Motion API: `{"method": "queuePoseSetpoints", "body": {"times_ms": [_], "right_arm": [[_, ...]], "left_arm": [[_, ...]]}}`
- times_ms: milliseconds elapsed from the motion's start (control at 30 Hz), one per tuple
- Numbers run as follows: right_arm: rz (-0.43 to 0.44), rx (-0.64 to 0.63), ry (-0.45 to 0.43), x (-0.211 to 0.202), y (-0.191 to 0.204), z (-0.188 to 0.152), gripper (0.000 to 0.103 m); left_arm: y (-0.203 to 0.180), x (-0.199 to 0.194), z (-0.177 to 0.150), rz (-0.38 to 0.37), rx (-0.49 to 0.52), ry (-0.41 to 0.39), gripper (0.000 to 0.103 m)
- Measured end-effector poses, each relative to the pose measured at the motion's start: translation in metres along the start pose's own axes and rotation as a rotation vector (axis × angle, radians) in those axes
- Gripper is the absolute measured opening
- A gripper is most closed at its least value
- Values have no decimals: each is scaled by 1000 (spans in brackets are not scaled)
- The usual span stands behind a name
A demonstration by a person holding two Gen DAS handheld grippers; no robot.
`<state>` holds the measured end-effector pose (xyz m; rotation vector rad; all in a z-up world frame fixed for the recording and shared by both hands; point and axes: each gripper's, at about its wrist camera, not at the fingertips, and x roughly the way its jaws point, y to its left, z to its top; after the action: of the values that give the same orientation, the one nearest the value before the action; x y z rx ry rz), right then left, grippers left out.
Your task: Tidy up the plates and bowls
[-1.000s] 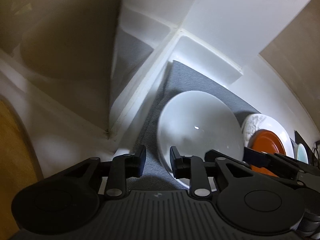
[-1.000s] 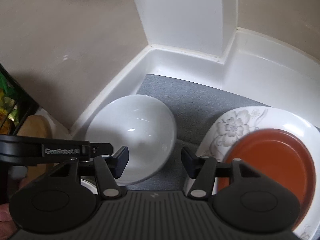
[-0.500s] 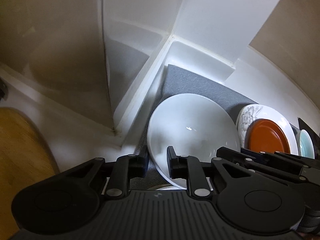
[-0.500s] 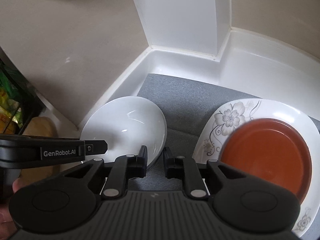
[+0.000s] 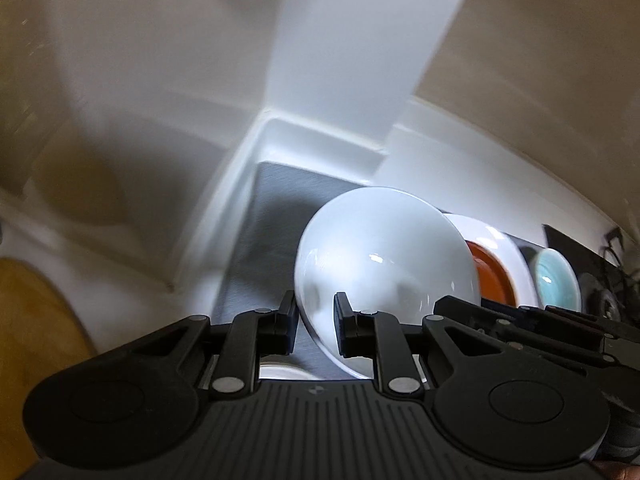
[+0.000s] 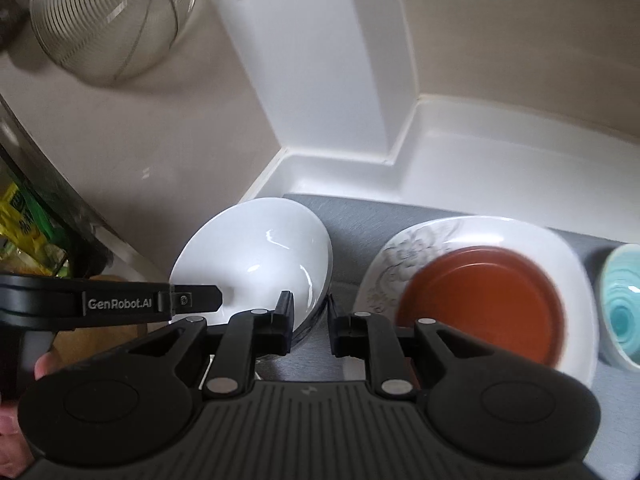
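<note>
A white bowl [image 5: 384,264] is tilted and lifted above the grey mat [image 5: 272,216]. My left gripper [image 5: 316,322] is shut on its near left rim. My right gripper [image 6: 309,322] is shut on the bowl's [image 6: 256,260] right rim. To the right, a floral white plate [image 6: 568,264] lies on the mat with an orange plate [image 6: 480,304] on top. A teal bowl [image 6: 624,312] sits at the far right; it also shows in the left wrist view [image 5: 558,280].
A white wall corner and raised ledge [image 6: 360,148] border the mat at the back. A wire strainer [image 6: 108,12] hangs at upper left. A wooden board [image 5: 36,344] lies on the left. Another white dish rim [image 5: 284,372] shows under the left gripper.
The right gripper closed on the bowl's rim. Both grippers have lifted and tilted the bowl off the mat, and both views have pulled back and up.
</note>
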<state>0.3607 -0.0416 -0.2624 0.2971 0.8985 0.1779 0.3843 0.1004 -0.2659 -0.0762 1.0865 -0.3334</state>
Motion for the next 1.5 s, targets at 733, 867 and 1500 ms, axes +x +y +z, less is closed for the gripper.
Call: {"method": "queuePoseSetpoints", "body": {"times_ms": [733, 867, 1500], "right_arm": [[-227, 272, -153, -121, -141, -30, 19], [-279, 295, -175, -137, -162, -26, 19], [-317, 392, -232, -138, -230, -24, 19]], "left_arm": [[-169, 35, 16, -282, 271, 126, 20], [-195, 48, 25, -332, 285, 166, 20], [-272, 82, 45, -290, 397, 166, 20]]}}
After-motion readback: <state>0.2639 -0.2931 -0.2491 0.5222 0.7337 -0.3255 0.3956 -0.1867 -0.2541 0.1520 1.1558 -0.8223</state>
